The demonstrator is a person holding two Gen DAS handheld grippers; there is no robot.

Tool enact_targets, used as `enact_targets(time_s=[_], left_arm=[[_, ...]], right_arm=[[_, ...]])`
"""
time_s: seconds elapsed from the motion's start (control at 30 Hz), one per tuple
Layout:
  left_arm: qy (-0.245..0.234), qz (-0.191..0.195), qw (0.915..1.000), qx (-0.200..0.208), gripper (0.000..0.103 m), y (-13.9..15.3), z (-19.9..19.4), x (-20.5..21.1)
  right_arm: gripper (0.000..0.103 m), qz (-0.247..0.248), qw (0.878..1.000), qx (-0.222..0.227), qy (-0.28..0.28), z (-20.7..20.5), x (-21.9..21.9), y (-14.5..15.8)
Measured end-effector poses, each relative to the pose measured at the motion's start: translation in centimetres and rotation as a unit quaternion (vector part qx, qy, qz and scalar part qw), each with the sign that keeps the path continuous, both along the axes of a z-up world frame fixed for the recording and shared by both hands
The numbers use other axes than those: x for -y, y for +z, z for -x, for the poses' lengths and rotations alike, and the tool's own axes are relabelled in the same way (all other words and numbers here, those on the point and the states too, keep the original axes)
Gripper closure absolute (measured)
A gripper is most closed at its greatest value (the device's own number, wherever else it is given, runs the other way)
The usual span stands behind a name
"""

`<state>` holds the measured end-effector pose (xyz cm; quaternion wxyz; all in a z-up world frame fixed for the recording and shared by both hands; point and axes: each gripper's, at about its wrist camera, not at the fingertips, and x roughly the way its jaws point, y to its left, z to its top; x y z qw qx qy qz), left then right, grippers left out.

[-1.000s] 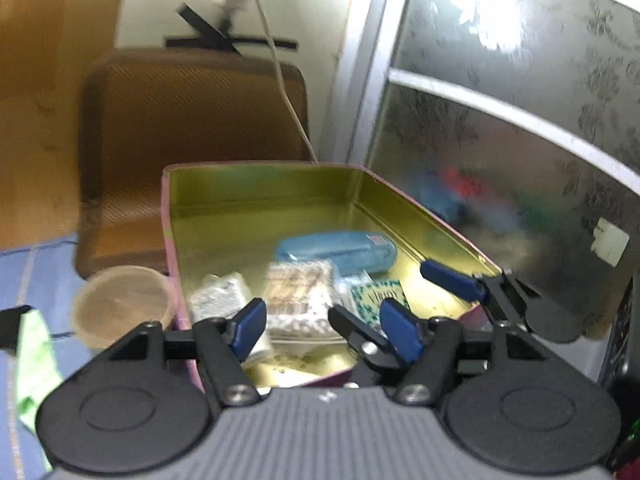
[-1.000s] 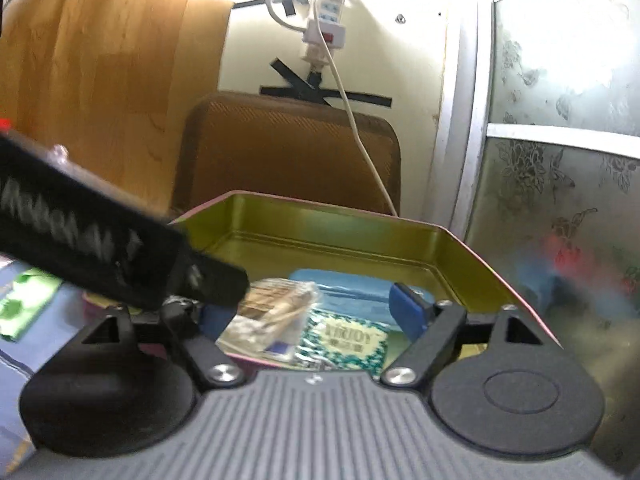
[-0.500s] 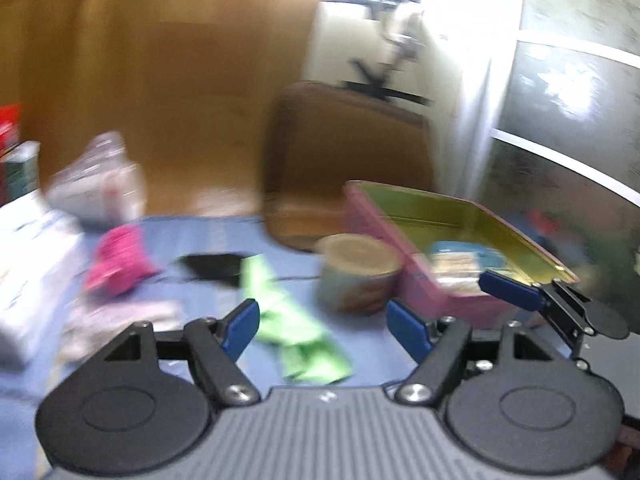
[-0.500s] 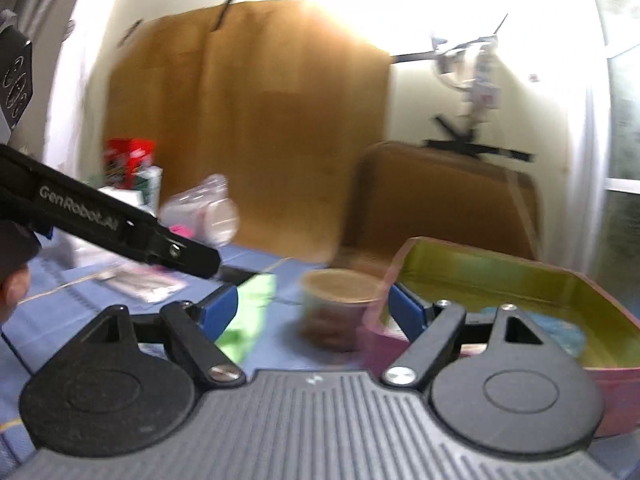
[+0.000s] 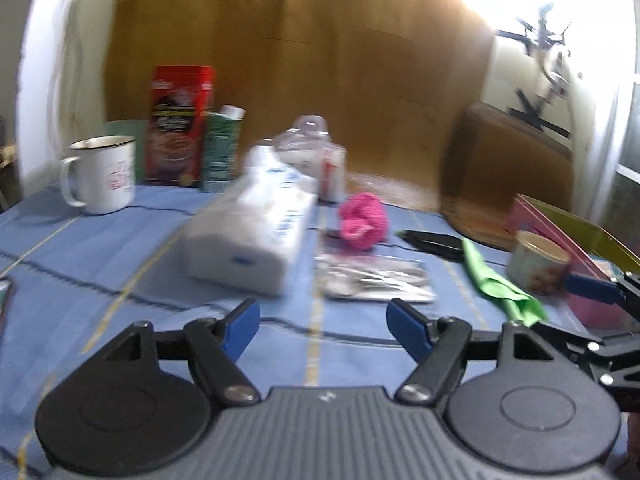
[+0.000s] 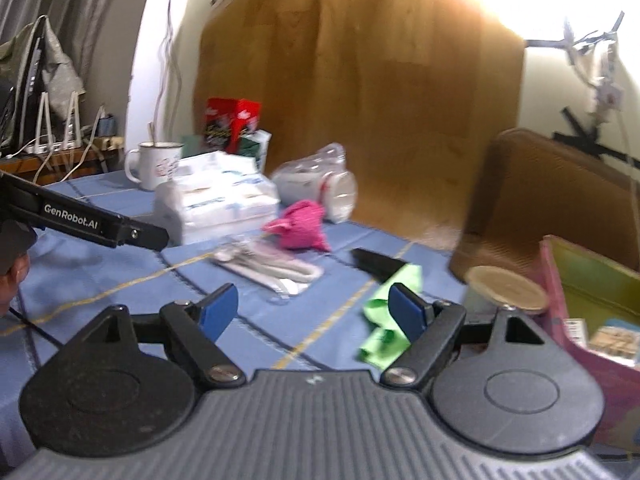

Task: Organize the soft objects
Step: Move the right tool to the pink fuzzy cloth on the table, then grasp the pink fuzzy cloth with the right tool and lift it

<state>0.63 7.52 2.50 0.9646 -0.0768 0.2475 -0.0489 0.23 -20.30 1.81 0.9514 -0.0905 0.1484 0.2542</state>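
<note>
Both claws have swung away from the pink tin (image 6: 592,300), now at far right. Left claw (image 5: 324,326) just widened, empty; right claw (image 6: 312,312) wide, empty. Pink knit bundle (image 5: 364,220) and green cloth (image 5: 500,284) lie left of the tin: next pickups, likely.

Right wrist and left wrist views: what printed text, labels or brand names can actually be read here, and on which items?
"GenRobot.AI": white lettering on the black left gripper body, seen in the right wrist view.
Red box: print blurred, unreadable.
Green carton: unreadable.
White mug: red markings, unreadable.
White tissue pack: blue print, too blurred.
</note>
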Motion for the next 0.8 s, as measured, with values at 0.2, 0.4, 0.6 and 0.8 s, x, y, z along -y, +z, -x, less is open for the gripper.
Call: enact_targets(time_s=[0.2,0.4,0.6,0.8], left_arm=[[0.058,0.022,0.9981,0.003,0.031,-0.8,-0.4,-4.3],[0.063,0.048,0.9968,-0.001,0.033,-1.8,-0.6,-5.4],[0.051,0.012,0.9986,-0.002,0.033,-1.8,-0.8,-4.0],[0.048,0.01,0.9988,-0.01,0.033,-1.8,-1.1,-3.8]], right_arm=[[0.024,0.006,0.999,-0.03,0.038,-2.1,-3.2,0.1],[0.024,0.033,0.996,-0.059,0.059,-6.7,-6.4,-0.3],[0.022,-0.044,0.987,-0.152,0.015,-14.6,-7.0,0.7],[0.025,-0.086,0.969,-0.229,-0.019,-20.6,-8.8,-0.3]])
